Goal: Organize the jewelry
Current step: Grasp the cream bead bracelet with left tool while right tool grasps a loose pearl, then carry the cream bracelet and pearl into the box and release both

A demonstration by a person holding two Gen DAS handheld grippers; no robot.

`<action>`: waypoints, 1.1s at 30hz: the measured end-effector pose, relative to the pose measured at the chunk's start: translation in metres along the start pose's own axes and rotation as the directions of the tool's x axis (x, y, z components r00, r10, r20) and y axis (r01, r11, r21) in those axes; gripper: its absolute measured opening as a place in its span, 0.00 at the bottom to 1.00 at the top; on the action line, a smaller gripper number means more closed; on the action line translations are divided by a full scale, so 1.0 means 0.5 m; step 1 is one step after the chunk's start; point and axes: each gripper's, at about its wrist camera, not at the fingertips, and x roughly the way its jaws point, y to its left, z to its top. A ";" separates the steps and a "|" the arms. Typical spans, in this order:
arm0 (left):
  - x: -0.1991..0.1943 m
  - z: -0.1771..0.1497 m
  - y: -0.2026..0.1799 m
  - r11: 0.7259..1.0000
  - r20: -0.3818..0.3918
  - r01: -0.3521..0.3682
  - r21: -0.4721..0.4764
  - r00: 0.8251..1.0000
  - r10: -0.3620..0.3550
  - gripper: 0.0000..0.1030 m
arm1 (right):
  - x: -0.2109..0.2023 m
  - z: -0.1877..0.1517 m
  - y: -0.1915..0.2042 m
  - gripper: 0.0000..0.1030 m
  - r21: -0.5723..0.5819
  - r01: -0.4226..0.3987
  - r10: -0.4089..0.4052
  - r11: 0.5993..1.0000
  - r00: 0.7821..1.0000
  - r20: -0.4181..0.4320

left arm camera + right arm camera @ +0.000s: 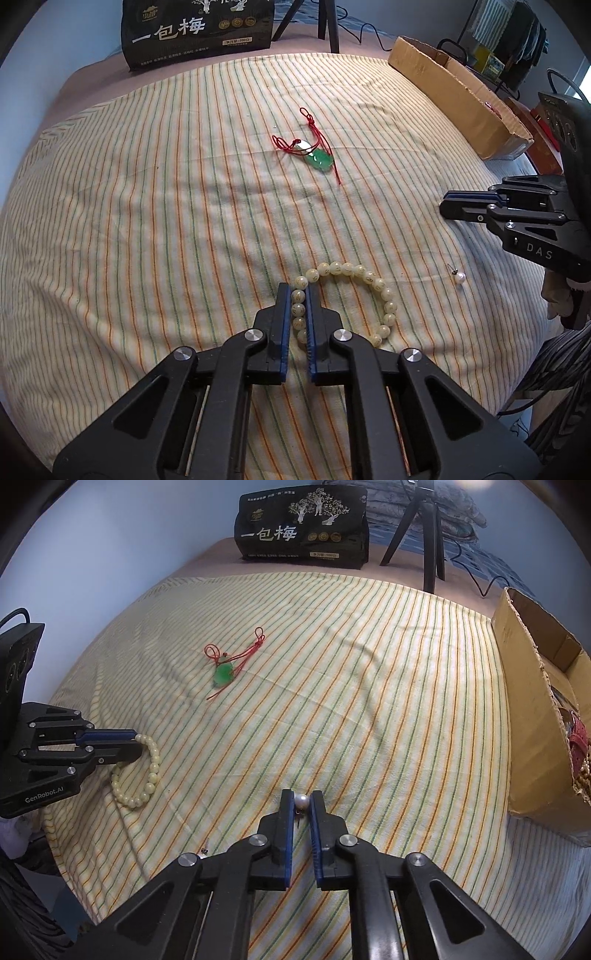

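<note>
Cream beads: the bracelet lies near the bed's front edge, one side pinched in my left gripper. My right gripper pinches the pearl earring at its tips. The cardboard box at the right edge sits nearer my right hand.

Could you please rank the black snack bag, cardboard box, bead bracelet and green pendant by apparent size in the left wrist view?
1. Cardboard box, black snack bag: similar; bag cropped
2. Bead bracelet, nearest the camera
3. Green pendant

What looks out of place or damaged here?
The green pendant lies mid-cloth with its red cord in loose tangled loops. The cardboard box has a ragged, torn rim. Nothing else stands out.
</note>
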 end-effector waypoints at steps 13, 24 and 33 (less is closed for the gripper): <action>-0.068 0.030 -0.002 0.999 0.091 0.032 -0.032 0.995 -0.029 0.05 | -0.034 0.005 0.003 0.06 0.007 0.004 -0.004 1.000 0.999 0.042; -0.121 0.070 -0.018 0.998 0.170 0.054 -0.037 0.984 -0.047 0.05 | -0.083 0.023 -0.002 0.06 0.018 0.011 -0.013 1.000 0.995 0.104; -0.155 0.107 -0.033 0.997 0.222 0.074 -0.035 0.973 -0.065 0.05 | -0.134 0.043 -0.028 0.06 0.040 0.022 -0.028 0.999 0.987 0.159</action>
